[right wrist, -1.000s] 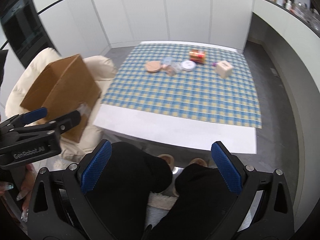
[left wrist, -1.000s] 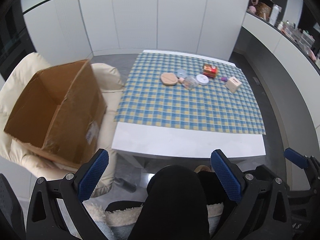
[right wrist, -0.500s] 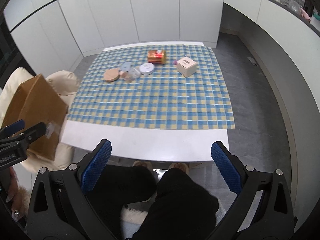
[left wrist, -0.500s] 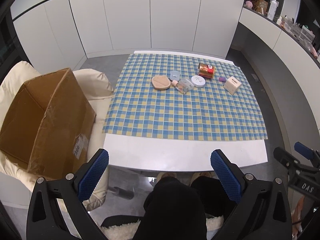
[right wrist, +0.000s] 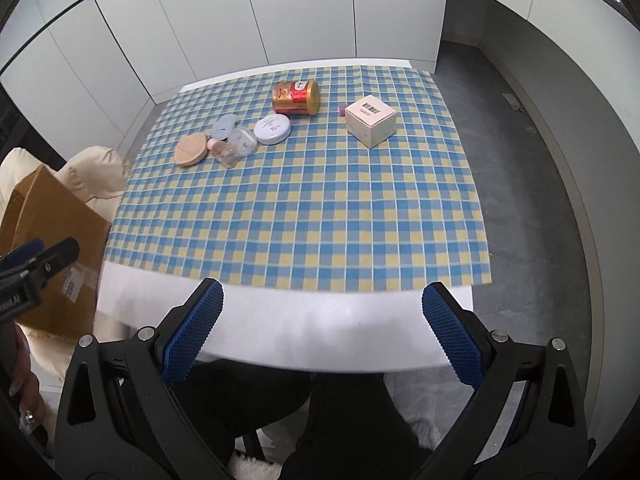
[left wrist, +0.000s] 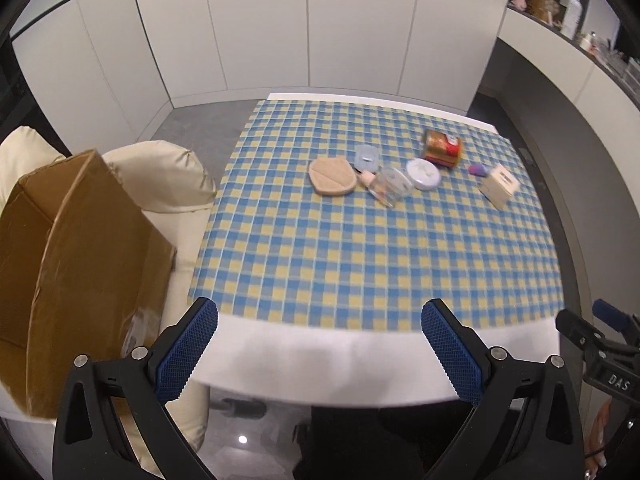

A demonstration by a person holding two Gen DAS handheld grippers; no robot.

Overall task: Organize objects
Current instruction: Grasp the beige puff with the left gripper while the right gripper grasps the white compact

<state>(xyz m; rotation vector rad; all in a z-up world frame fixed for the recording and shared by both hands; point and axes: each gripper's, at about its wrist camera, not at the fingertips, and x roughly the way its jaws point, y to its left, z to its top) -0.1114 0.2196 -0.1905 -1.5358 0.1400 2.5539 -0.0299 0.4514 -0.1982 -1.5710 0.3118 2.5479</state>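
Gaping, ridged blue fingers [left wrist: 188,346] of both grippers face a checked cloth [right wrist: 304,200], gold tin [right wrist: 296,97].

Legible markings:
- Right gripper [left wrist: 612,344], seen at the edge of the left wrist view: white letters "DAS" on its black body.
- Small white box [right wrist: 371,120]: barcode on top, digits unreadable.
- Cardboard box [right wrist: 60,240]: shipping label, blurred.
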